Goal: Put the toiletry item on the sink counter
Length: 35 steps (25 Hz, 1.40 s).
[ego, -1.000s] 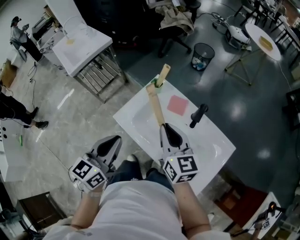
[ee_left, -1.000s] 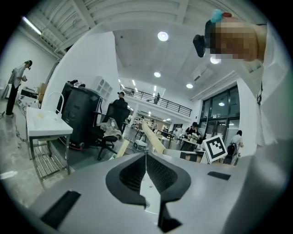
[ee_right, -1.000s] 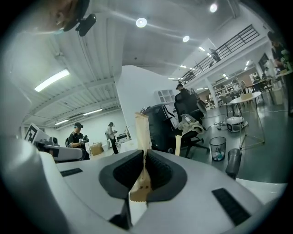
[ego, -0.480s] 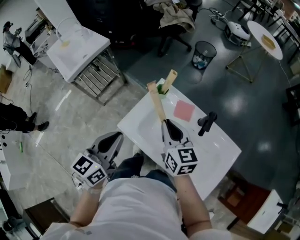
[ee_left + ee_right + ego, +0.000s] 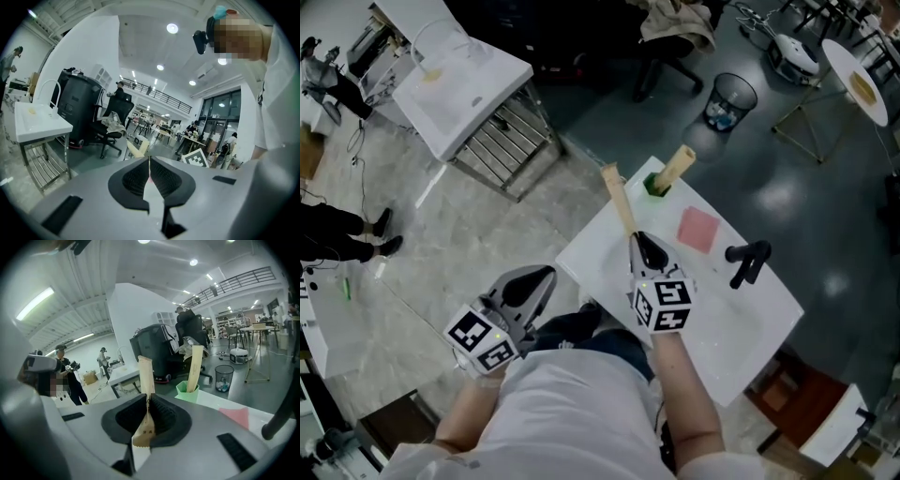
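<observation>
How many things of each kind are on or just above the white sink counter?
Green cup: 1
Paper packets: 2 (one held in the right gripper, one standing in that cup)
Pink square: 1
Black tap: 1
Total: 5

The green cup (image 5: 656, 185) with its tall stick (image 5: 679, 166) blocks the far corner of the counter (image 5: 741, 328). The pink cloth (image 5: 697, 230) lies near it, and the black tap (image 5: 748, 262) stands toward the right edge. Between cloth, tap and me I have bare white surface to pass over.
</observation>
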Each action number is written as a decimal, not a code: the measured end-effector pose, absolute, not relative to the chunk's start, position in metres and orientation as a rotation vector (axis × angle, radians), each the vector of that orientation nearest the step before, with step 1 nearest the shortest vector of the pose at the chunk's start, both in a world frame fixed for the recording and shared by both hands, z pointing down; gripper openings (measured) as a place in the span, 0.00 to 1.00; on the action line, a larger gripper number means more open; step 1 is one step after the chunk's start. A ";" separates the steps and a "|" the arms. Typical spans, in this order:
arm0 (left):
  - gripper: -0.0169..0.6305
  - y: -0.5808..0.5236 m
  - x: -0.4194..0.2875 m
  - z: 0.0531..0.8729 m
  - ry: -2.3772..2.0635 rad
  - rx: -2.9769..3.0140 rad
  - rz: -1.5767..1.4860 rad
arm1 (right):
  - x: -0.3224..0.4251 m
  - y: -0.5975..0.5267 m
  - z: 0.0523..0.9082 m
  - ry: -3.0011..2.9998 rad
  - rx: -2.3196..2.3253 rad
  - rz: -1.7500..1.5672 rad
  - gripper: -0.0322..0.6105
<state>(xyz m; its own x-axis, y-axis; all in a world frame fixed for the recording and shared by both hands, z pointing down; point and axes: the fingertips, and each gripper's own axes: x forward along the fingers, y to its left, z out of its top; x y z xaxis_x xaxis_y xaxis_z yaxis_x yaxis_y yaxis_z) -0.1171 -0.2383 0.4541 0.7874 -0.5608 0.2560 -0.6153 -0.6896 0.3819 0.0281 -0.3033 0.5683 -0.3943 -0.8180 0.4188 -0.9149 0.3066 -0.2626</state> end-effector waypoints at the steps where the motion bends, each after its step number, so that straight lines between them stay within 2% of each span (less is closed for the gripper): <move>1: 0.05 -0.242 -0.122 0.458 -0.878 2.522 0.172 | 0.024 -0.308 0.579 -2.349 1.588 0.695 0.11; 13: 0.05 -0.278 -0.162 0.488 -0.864 2.475 0.247 | -0.002 -0.338 0.681 -2.164 1.543 0.762 0.11; 27: 0.05 -0.296 -0.165 0.504 -0.850 2.458 0.285 | -0.017 -0.342 0.719 -2.114 1.471 0.770 0.11; 29: 0.05 -0.295 -0.164 0.502 -0.846 2.459 0.283 | -0.021 -0.340 0.718 -2.117 1.445 0.788 0.14; 31: 0.05 -0.295 -0.161 0.502 -0.843 2.462 0.280 | -0.023 -0.340 0.719 -2.119 1.425 0.797 0.26; 35: 0.05 -0.296 -0.157 0.503 -0.837 2.473 0.284 | -0.020 -0.342 0.717 -2.131 1.433 0.792 0.27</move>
